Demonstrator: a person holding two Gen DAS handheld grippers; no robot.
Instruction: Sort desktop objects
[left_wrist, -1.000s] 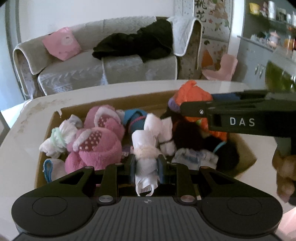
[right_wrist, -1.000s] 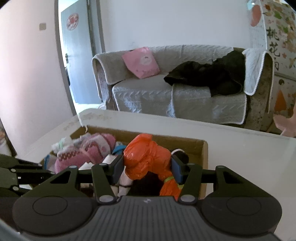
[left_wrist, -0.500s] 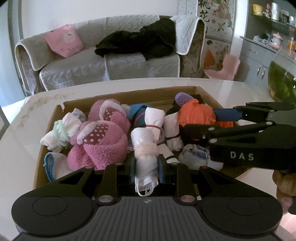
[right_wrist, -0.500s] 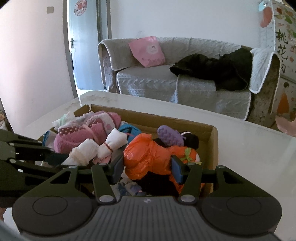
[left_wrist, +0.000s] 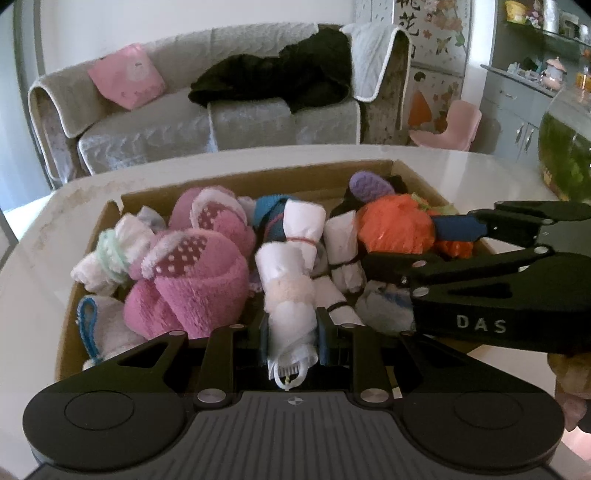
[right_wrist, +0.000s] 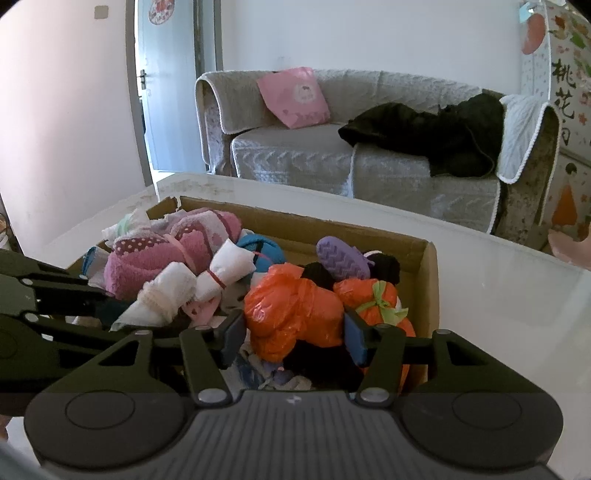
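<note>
Two bundles are in play, one per gripper. From the left wrist view, the left gripper (left_wrist: 291, 332) is clamped tight on a white sock roll (left_wrist: 291, 295), its pads pinching the near end while the far end leans over the box (left_wrist: 92, 258). The roll looks light, soft and squashy; the band around its middle is probably the firmest place to hold, and the loose near end could slip out. To the right, the right gripper (left_wrist: 413, 240) reaches in from the side around an orange bag (left_wrist: 395, 225) at the far right of the box.

From the right wrist view, the right gripper (right_wrist: 295, 332) has the orange bag (right_wrist: 295, 314) between its fingers, and the jaws are opening. The left pad stands just clear of the plastic; the right one looks close against it, so the hold seems to be letting go. That bag is thin, crinkly and slippery, light and yielding, best taken around its bulk. It sits low in the box (right_wrist: 428, 280), beside a second orange bundle (right_wrist: 373, 299).
</note>
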